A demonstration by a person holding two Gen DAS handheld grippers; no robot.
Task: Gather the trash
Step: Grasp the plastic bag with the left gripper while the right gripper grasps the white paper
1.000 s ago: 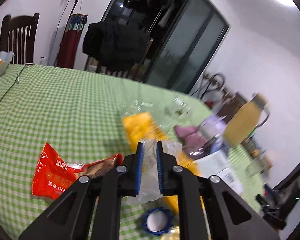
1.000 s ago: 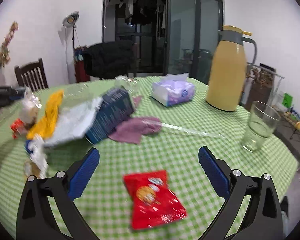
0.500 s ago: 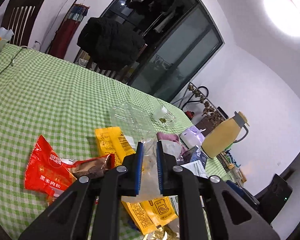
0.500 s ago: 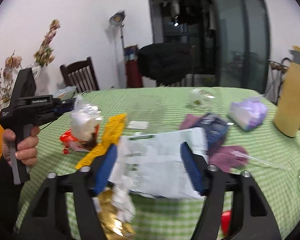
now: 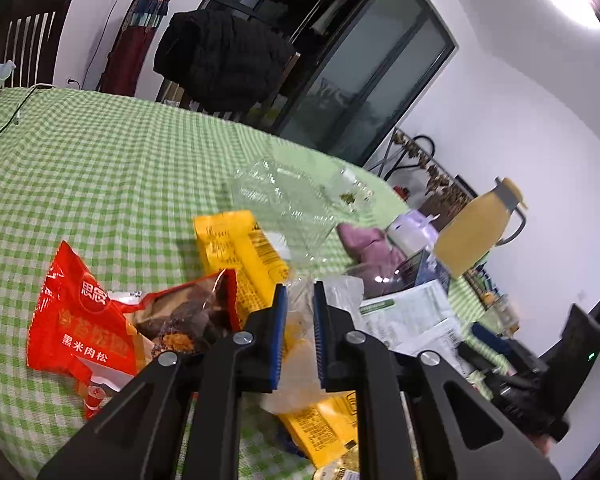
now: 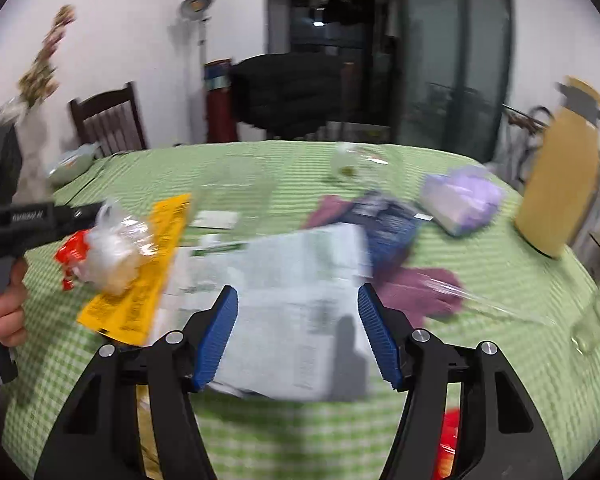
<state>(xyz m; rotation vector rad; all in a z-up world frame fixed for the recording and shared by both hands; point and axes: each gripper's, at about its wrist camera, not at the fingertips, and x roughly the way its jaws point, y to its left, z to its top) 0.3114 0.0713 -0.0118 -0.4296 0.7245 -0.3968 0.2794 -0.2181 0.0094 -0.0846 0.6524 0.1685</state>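
My left gripper [image 5: 300, 334] has its fingers nearly together, pinching a clear plastic bag [image 6: 114, 250] with pale crumbs inside, held above the bench [image 5: 100, 168]. Below it a yellow wrapper [image 5: 240, 256] lies lengthwise away from me, beside a red snack packet [image 5: 84, 320] torn open at one end. My right gripper [image 6: 298, 334] has just been closing; its fingers stand half apart around a white printed sheet [image 6: 300, 280]. Blur hides whether they press on it.
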